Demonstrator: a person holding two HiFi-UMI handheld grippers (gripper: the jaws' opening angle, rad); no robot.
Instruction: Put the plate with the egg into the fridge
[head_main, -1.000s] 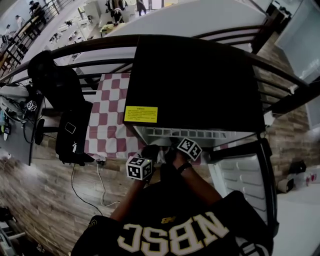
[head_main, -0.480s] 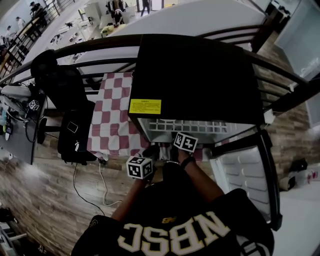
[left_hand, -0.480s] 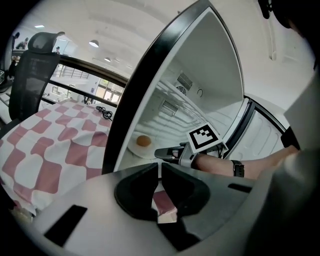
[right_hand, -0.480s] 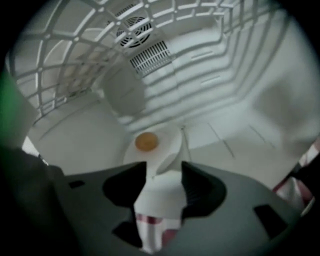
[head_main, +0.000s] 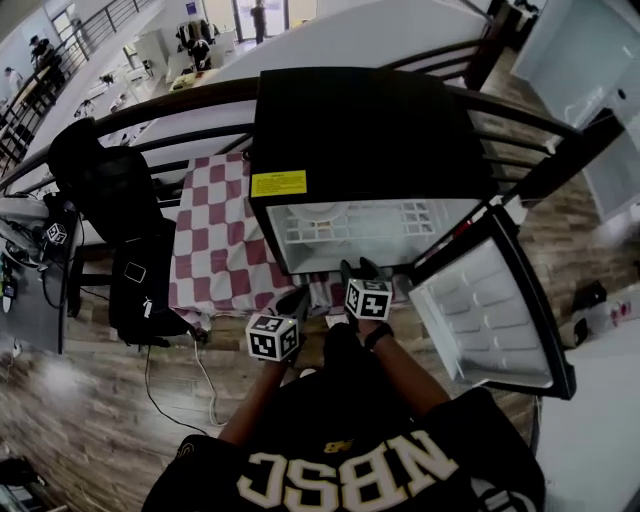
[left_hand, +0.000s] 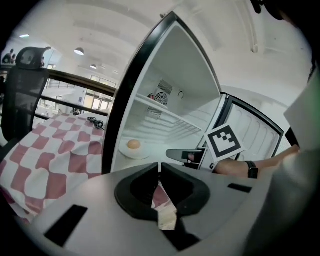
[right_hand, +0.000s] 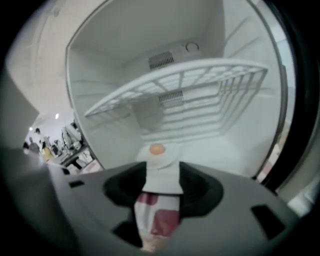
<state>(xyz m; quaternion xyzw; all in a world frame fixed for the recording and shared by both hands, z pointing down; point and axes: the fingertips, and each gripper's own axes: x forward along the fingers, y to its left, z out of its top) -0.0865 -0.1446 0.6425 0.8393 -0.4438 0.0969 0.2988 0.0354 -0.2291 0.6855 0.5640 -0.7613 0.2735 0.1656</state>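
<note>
We see one open fridge (head_main: 370, 140) | one plate (right_hand: 161, 159) bearing one egg (right_hand: 157, 149) on its floor | our left gripper (left_hand: 160, 167): jaws together, empty | our right gripper (right_hand: 162, 172): jaws just opened wide, nothing between

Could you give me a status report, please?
Right hand-held gripper jaws just opened, nothing between them; left hand-held gripper shut, empty. Plate with egg sits inside fridge. Door open, nothing blocking.

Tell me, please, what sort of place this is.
Probably a mezzanine in an open-plan office or lab: a railing overlooks desks below, and a small fridge stands near an office chair.
</note>
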